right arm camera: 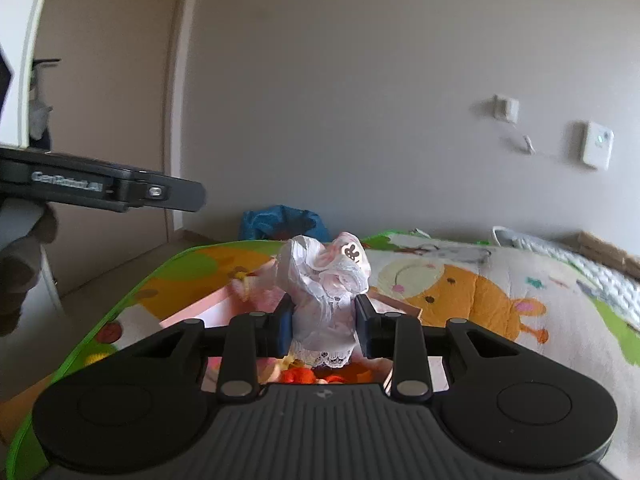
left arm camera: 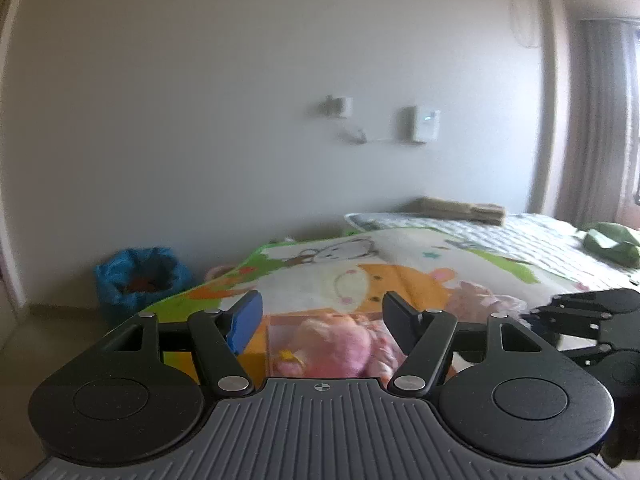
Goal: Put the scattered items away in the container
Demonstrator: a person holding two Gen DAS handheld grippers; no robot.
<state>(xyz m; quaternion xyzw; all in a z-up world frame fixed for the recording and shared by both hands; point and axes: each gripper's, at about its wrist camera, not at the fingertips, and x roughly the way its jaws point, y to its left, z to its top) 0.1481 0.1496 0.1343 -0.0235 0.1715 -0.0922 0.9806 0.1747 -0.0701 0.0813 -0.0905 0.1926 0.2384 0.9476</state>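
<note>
My right gripper (right arm camera: 323, 322) is shut on a white lacy doll garment (right arm camera: 326, 292), which stands up bunched between the fingers. Just below it lies the pink box (right arm camera: 200, 309), with orange toys (right arm camera: 304, 376) inside. In the left wrist view my left gripper (left arm camera: 322, 314) is open with nothing between its fingers. It hovers over the same box (left arm camera: 280, 330), where pink plush toys (left arm camera: 340, 344) lie. The right gripper (left arm camera: 592, 318) shows at the right edge there. The left gripper's body (right arm camera: 100, 188) shows at the left of the right wrist view.
The box sits on a cartoon-print blanket (left arm camera: 400, 264) over a bed with a quilted cover (left arm camera: 520, 232). A blue bag (left arm camera: 140, 276) stands on the floor by the wall. A green item (left arm camera: 608, 240) and folded brown cloths (left arm camera: 460, 208) lie further back. A door (right arm camera: 108, 80) stands at the left.
</note>
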